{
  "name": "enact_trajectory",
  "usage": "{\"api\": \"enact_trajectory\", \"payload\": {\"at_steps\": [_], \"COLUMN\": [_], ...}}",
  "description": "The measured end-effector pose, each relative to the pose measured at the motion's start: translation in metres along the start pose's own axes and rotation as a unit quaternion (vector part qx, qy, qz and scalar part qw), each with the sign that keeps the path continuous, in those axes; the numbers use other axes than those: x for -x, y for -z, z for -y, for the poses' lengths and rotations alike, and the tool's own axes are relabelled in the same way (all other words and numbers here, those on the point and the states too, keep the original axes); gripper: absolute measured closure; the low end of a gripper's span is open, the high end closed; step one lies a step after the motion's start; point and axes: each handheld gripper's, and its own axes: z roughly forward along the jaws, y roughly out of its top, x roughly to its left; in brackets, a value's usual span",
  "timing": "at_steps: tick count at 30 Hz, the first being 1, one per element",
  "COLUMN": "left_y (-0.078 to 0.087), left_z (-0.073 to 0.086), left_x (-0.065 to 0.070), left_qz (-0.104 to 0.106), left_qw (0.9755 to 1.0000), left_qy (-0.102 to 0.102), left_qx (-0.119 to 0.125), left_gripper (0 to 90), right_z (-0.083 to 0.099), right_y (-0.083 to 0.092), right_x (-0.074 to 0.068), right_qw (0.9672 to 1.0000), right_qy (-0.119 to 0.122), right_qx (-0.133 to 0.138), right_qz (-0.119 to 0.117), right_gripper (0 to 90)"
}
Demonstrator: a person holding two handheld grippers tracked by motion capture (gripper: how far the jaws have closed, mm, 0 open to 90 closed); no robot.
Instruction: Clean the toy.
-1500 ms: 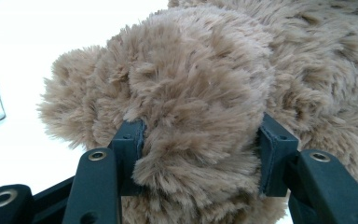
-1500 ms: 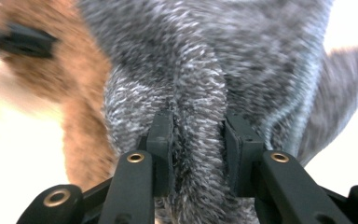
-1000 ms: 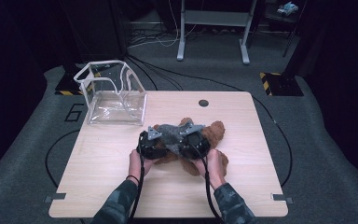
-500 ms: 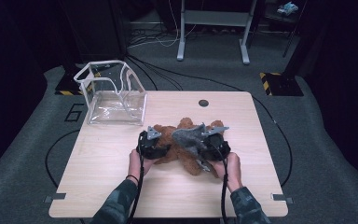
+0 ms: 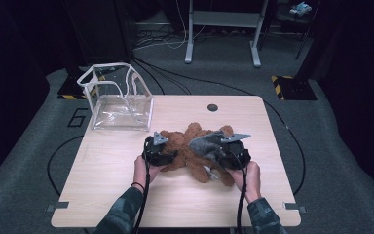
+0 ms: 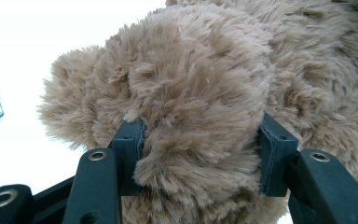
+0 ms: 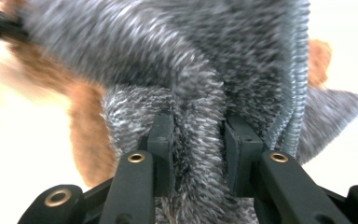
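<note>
Left gripper [image 5: 167, 155] is clamped on a brown plush limb of the teddy [image 5: 187, 141], its two black jaws pressing into the fur from either side in the left gripper view [image 6: 198, 158]. Right gripper [image 5: 224, 151], just across the teddy from it, is clamped on a fold of grey cloth [image 5: 205, 144]; in its own view [image 7: 198, 154] the fold runs up between the pads, with a ribbed hem [image 7: 297, 70] to one side. The cloth drapes over the teddy between the two grippers, and the teddy lies on the table [image 5: 126, 195] near its middle.

Bare tabletop lies on the near side of both hands and out to the right edge, well apart from the right gripper. Beyond and outward of the left gripper stands a clear box [image 5: 119, 100] at the far left corner, apart from the teddy. A round dark hole [image 5: 212, 107] sits near the far edge.

A "6" [image 5: 79, 117] is marked on the floor beside the box.

The teddy's face and shape are hard to make out under the cloth, and the right gripper view is blurred.
</note>
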Motion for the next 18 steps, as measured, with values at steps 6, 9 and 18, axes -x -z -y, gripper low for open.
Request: {"api": "enact_trajectory", "payload": {"at_steps": [6, 9, 18], "left_y": [0.000, 0.000, 0.000], "left_z": [-0.002, -0.001, -0.001], "left_x": [-0.001, -0.001, -0.002], "left_qz": [0.003, 0.000, 0.005], "left_qw": [1.0000, 1.0000, 1.0000], "left_qy": [-0.001, 0.000, -0.002], "left_qx": [-0.007, -0.003, -0.003], "left_gripper": [46.7, 46.7, 46.6], "right_z": [-0.021, -0.027, -0.009], "right_y": [-0.006, -0.017, -0.028], "right_x": [-0.031, -0.045, -0.036], "right_qw": [0.9988, 0.9981, 0.9989], "right_qy": [0.033, 0.051, 0.045], "right_qx": [0.021, 0.016, -0.010], "right_qz": [-0.028, -0.030, -0.014], "right_gripper": [67.3, 67.3, 68.7]}}
